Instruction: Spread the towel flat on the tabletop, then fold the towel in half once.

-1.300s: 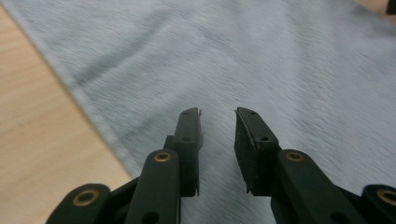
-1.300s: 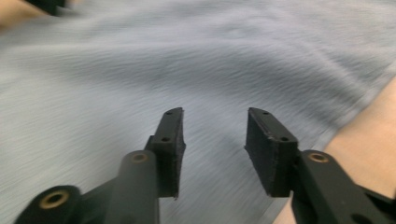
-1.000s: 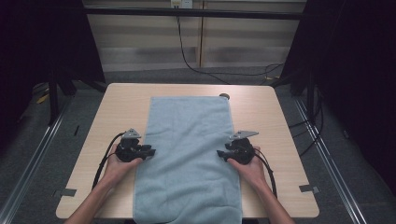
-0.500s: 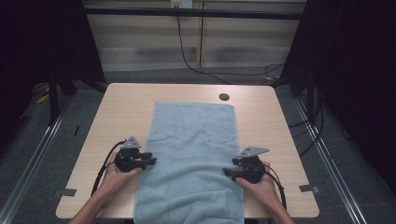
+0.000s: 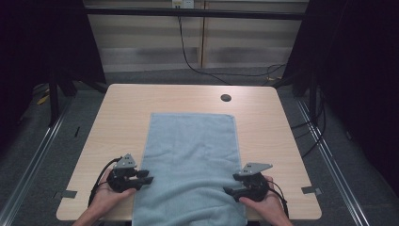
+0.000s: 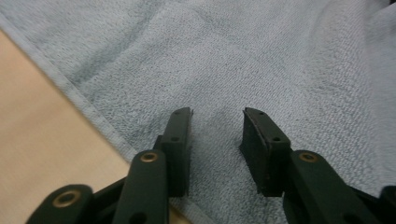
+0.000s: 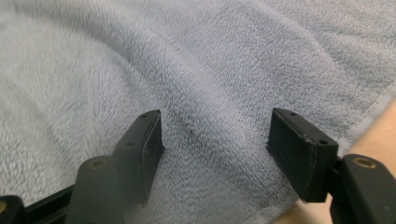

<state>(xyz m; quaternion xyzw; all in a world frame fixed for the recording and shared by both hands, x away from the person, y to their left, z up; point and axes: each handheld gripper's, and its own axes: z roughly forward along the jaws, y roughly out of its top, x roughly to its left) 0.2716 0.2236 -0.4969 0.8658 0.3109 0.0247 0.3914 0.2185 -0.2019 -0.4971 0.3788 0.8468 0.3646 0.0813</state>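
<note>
Table: the light wooden table [image 5: 117,122] bears everything; a small round hole [image 5: 226,98] sits near its far edge, to the right of the middle.
Towel: the pale blue towel [image 5: 190,155] lies flat along the middle of the table, its far edge a little short of the hole, its near end reaching over the near edge of the table. Its hem runs beside bare wood in both gripper views.
Left hand: the left hand [image 5: 106,195] comes in from the bottom and rests at the left long edge of the towel, near the table's front.
Right hand: the right hand [image 5: 266,202] is at the right long edge, about level with the other one.
Left gripper: the left gripper [image 6: 217,116] points inward over the towel edge; its jaws stand apart with only flat cloth under the gap, nothing pinched, and they have just been opening.
Right gripper: the right gripper [image 7: 217,119] has its jaws spread wider, released, the towel lying loose below them; they too have just been opening.
</note>
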